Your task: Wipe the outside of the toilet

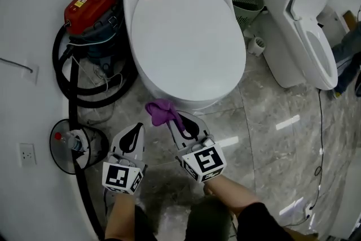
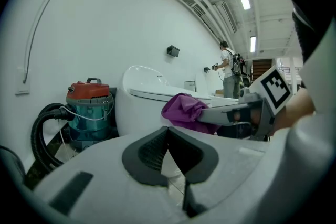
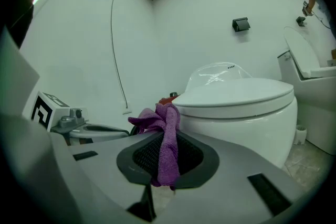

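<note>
Apparently the wiping is only about to start: the right gripper (image 1: 176, 120) has its jaws clamped tight on a purple cloth (image 1: 161, 110), held close before the front of the closed toilet (image 1: 186, 36). Next the cloth likely needs pressing onto the porcelain; the left gripper (image 1: 133, 132) hovers beside, jaws together on nothing

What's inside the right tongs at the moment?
A purple cloth, pinched in the right tongs. It bunches up above them and a short tail hangs below. The stretch clamped between them is covered.
</note>
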Action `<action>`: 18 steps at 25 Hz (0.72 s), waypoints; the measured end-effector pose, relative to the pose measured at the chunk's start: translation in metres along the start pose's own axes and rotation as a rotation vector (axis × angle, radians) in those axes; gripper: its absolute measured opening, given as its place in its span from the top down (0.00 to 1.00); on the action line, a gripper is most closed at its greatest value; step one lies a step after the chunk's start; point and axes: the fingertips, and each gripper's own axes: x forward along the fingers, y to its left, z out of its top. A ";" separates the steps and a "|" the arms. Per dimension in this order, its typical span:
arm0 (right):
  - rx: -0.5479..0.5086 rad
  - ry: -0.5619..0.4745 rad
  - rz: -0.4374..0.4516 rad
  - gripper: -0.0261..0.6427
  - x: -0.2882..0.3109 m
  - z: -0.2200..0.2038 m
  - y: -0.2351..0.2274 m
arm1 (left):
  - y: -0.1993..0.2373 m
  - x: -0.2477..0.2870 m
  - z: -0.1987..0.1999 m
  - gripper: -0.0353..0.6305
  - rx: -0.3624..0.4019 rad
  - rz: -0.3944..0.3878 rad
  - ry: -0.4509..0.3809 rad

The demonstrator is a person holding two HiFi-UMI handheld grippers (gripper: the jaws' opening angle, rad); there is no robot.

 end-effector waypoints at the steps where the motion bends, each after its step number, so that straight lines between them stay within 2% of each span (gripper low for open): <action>1: -0.005 -0.006 0.006 0.90 0.002 -0.005 -0.003 | -0.001 0.004 -0.004 0.94 0.001 0.004 -0.008; 6: -0.021 -0.043 0.026 0.90 0.008 -0.018 -0.014 | -0.011 0.013 -0.014 0.94 0.011 0.001 -0.055; 12: 0.027 -0.078 0.025 0.90 0.003 -0.019 -0.026 | -0.011 0.010 -0.007 0.94 0.019 0.029 -0.077; 18: 0.009 -0.092 0.030 0.90 -0.020 -0.018 -0.051 | -0.023 0.020 -0.010 0.94 0.033 0.022 -0.082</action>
